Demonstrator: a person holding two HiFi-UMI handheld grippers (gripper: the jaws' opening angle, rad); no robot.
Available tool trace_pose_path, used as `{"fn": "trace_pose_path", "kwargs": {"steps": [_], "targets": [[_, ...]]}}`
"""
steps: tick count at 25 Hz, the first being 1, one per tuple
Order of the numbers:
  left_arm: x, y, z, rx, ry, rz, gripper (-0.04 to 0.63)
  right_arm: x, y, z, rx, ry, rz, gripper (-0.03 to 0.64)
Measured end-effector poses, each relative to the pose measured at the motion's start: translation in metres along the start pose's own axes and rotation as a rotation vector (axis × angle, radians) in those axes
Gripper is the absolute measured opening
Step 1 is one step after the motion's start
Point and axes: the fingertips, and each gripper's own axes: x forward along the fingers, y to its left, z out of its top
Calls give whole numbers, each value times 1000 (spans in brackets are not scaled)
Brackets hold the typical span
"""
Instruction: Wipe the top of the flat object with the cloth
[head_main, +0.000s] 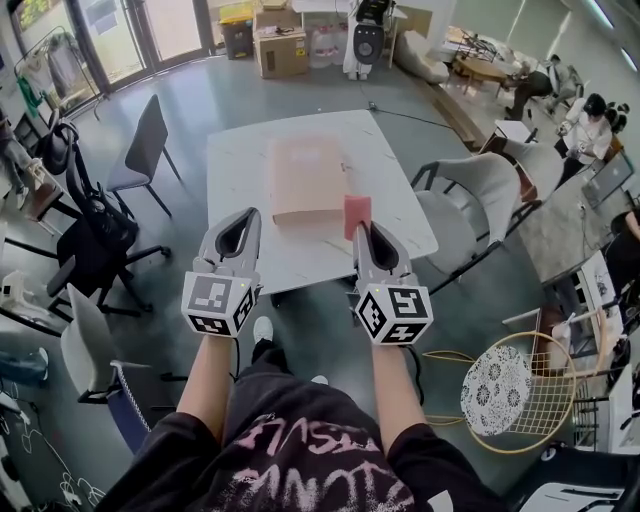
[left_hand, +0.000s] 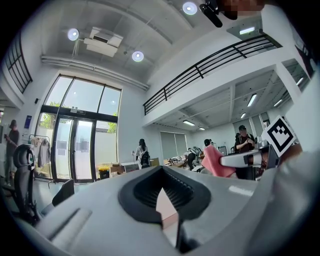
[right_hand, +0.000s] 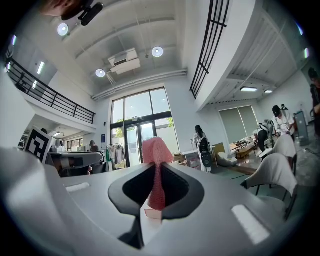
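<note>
A flat pinkish-brown object (head_main: 307, 178) lies on the white table (head_main: 240, 160), past both grippers. My right gripper (head_main: 360, 230) is shut on a pink cloth (head_main: 357, 213), which stands up above its fingertips over the table's near edge, beside the flat object's near right corner. In the right gripper view the cloth (right_hand: 156, 165) runs up between the closed jaws. My left gripper (head_main: 249, 214) hovers at the table's near left edge, shut with nothing in it. The left gripper view looks upward and shows the cloth (left_hand: 216, 162) at its right.
A grey chair (head_main: 145, 140) and a black office chair (head_main: 90, 230) stand left of the table, and a white chair (head_main: 490, 195) to its right. A racket (head_main: 520, 385) lies on the floor at lower right. Boxes (head_main: 280, 45) are stacked far behind. People sit at far right.
</note>
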Motion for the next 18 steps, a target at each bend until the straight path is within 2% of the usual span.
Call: {"fn": "trace_pose_path", "kwargs": {"steps": [18], "targets": [[41, 38, -17, -35, 13, -20, 0, 50, -6, -10, -5, 30, -32, 46]]}}
